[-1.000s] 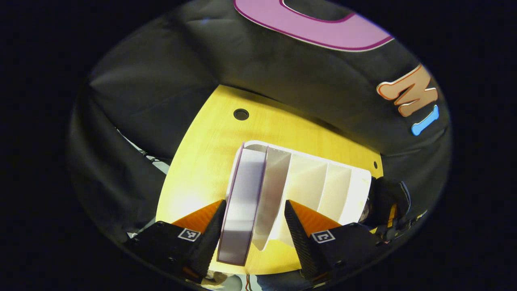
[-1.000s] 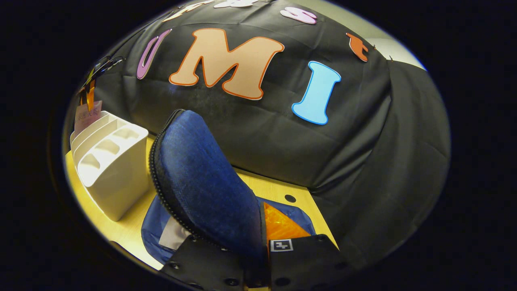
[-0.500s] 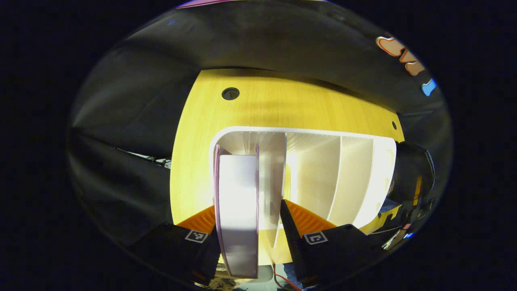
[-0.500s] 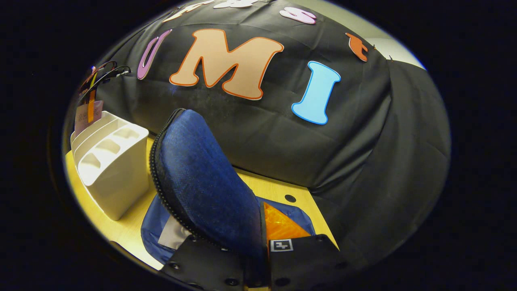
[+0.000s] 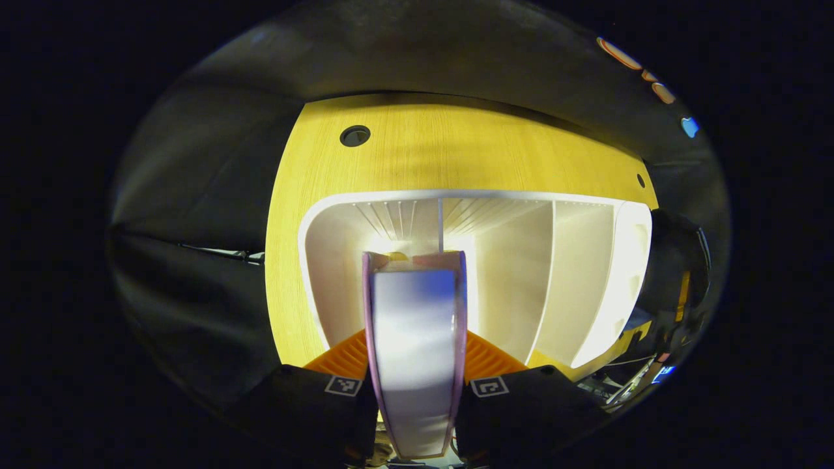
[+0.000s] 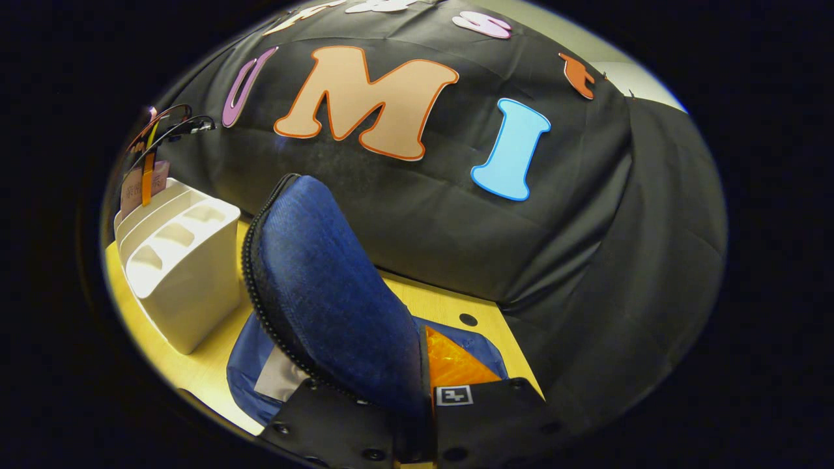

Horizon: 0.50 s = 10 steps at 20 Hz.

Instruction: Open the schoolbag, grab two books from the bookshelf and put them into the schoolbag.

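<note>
The left hand-held gripper (image 5: 415, 365) is clamping a book (image 5: 416, 339) by both covers, above the white bookshelf (image 5: 573, 273) on the counter (image 5: 456, 150). Beside the bookshelf, the right hand-held gripper (image 6: 417, 397) is pinching the schoolbag (image 6: 326, 293) flap, holding it open. Judging by this, no book is bagged yet; both remain.

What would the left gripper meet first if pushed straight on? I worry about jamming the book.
Likely the bookshelf floor: the left gripper, shut on the book, points down into a compartment. Depth is unclear.
</note>
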Tool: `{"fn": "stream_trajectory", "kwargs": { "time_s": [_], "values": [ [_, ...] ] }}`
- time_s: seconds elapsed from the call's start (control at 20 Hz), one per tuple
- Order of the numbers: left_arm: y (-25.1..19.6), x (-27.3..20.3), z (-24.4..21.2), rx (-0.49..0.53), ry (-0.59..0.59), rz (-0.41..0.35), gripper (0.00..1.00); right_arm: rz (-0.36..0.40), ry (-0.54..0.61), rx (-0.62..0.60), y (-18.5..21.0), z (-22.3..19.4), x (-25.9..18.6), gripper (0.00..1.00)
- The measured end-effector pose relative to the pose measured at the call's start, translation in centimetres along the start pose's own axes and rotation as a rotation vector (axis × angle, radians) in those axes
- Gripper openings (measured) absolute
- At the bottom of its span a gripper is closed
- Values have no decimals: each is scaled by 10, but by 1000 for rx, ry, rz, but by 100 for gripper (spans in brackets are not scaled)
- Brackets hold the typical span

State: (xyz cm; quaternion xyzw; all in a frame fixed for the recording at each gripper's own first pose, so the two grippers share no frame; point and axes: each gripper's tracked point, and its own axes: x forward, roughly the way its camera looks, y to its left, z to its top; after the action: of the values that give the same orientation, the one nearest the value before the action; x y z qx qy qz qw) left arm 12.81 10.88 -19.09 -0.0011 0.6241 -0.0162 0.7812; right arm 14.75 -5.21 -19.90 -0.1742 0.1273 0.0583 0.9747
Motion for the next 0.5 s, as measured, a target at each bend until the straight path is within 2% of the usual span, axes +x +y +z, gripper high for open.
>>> {"fn": "stream_trajectory", "kwargs": {
  "time_s": [0.2, 0.5],
  "values": [
    [3, -9, -6, 20, 15, 10, 39, 2, 0, -4, 0, -2, -1, 7],
    [27, -43, -21, -10, 15, 103, 38, -1, -1, 3, 0, 0, -1, 7]
  ]
}}
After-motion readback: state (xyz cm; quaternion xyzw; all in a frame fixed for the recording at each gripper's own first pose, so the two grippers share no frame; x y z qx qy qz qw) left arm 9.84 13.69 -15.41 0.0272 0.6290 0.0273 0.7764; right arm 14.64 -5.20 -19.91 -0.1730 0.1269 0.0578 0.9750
